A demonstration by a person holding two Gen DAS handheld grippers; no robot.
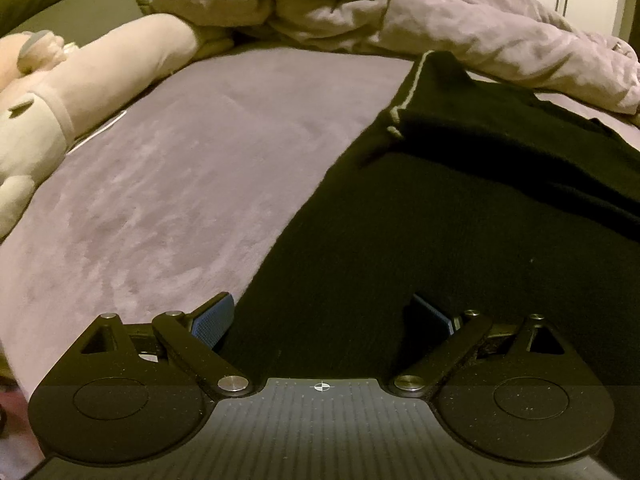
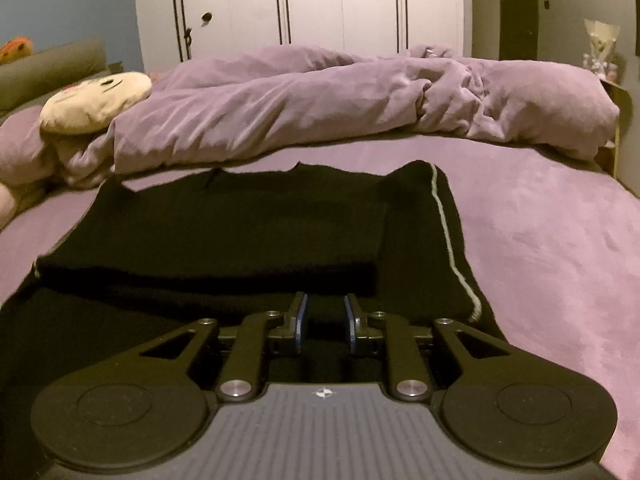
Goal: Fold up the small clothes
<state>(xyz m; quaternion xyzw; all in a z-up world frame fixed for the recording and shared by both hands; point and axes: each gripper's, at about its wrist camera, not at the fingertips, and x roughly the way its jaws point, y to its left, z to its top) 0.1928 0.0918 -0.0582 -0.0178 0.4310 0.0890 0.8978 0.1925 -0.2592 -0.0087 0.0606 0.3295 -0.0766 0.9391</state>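
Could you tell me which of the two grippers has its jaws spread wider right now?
The left gripper: its jaws stand wide apart above the black garment, whereas the right gripper shows only a narrow gap.

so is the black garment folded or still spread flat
Partly folded. The black garment has a doubled layer lying across its middle, with a thick folded edge facing the right gripper, while more of it lies flat underneath on the bed.
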